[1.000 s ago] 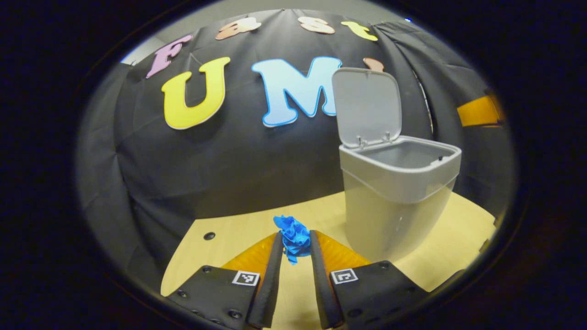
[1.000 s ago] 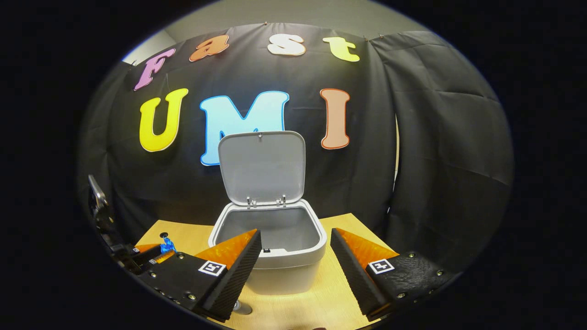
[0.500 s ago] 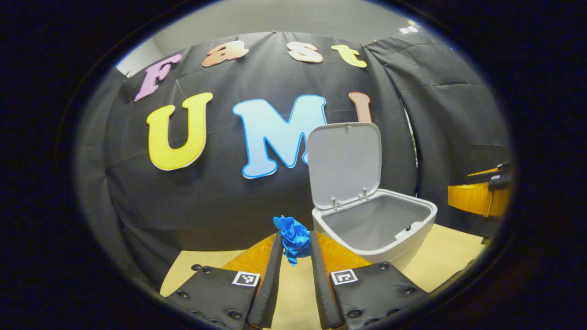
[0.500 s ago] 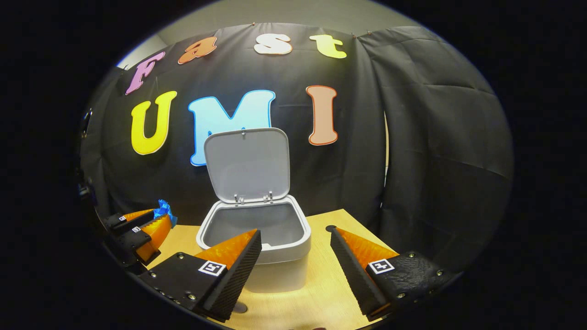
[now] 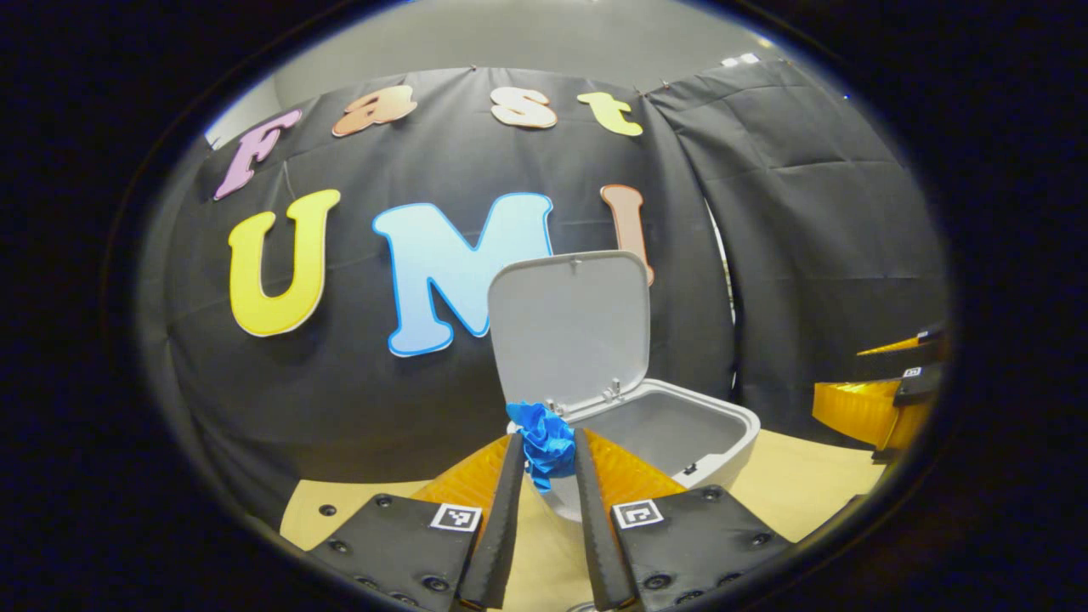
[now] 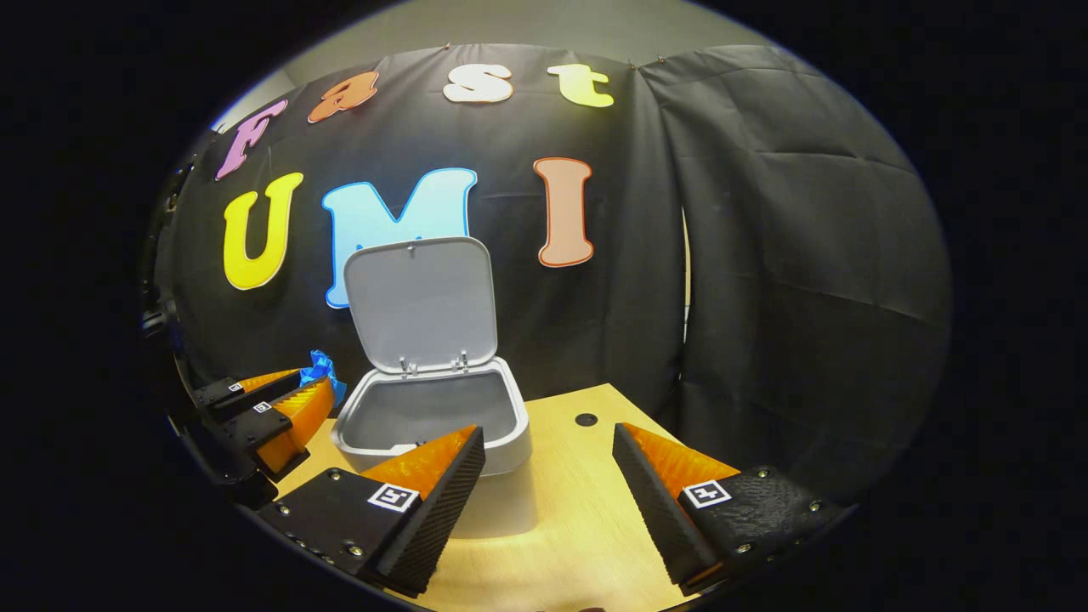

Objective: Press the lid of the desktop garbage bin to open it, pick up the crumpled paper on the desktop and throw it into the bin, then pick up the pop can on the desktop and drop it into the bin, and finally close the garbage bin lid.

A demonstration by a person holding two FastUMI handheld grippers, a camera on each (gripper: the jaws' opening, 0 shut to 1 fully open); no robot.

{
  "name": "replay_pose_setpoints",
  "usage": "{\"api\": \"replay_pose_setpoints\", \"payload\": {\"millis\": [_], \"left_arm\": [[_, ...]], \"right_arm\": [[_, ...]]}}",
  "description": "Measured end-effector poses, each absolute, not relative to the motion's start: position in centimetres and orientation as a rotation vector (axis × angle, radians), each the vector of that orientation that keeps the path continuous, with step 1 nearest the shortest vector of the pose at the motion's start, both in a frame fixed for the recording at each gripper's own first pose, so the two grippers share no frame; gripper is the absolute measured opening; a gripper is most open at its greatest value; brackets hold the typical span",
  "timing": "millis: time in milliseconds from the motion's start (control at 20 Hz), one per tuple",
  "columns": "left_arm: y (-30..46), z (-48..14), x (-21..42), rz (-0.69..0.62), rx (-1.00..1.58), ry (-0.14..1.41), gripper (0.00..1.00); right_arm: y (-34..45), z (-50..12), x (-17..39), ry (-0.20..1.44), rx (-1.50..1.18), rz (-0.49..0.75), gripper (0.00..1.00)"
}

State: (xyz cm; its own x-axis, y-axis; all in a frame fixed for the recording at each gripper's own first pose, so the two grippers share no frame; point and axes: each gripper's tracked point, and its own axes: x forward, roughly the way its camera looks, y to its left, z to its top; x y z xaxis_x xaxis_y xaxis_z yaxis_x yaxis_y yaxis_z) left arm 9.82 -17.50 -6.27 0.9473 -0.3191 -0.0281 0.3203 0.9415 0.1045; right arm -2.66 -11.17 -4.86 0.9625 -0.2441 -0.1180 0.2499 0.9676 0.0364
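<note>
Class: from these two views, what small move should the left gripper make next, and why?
Probably carry on sideways until over the opening. The left gripper pinches the blue paper beside the bin's rim, not yet above it, and the lid stands open.

Bin mouth gapes unobstructed; upright lid walls its far side; table right seemingly bare.

Each hand-held gripper has black screwed finger mounts with a square black-and-white marker, and tapered ribbed fingers
</note>
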Motion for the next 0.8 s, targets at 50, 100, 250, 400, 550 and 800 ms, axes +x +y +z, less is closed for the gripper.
{"api": "replay_pose_setpoints", "payload": {"millis": [50,100,250,400,550,800], "left_arm": [[-17.69,-6.35,9.95,-0.330,0.106,0.015,0.44],[-17.81,-6.42,10.07,-0.333,0.105,0.018,0.40],[-18.14,-6.65,10.28,-0.342,0.093,0.026,0.40],[-18.27,-6.78,10.33,-0.349,0.091,0.033,0.40],[-18.32,-6.76,10.37,-0.352,0.092,0.034,0.40],[-18.29,-6.68,10.38,-0.359,0.087,0.033,0.56]], "right_arm": [[-11.47,-5.02,-2.74,0.116,0.051,-0.255,0.97],[-11.69,-5.05,-2.81,0.119,0.050,-0.259,0.98],[-12.12,-5.28,-2.82,0.123,0.053,-0.266,0.98],[-12.10,-5.37,-2.53,0.125,0.055,-0.263,0.98],[-11.80,-5.46,-2.26,0.127,0.057,-0.252,0.98],[-11.71,-5.46,-2.08,0.130,0.058,-0.247,0.97]]}}
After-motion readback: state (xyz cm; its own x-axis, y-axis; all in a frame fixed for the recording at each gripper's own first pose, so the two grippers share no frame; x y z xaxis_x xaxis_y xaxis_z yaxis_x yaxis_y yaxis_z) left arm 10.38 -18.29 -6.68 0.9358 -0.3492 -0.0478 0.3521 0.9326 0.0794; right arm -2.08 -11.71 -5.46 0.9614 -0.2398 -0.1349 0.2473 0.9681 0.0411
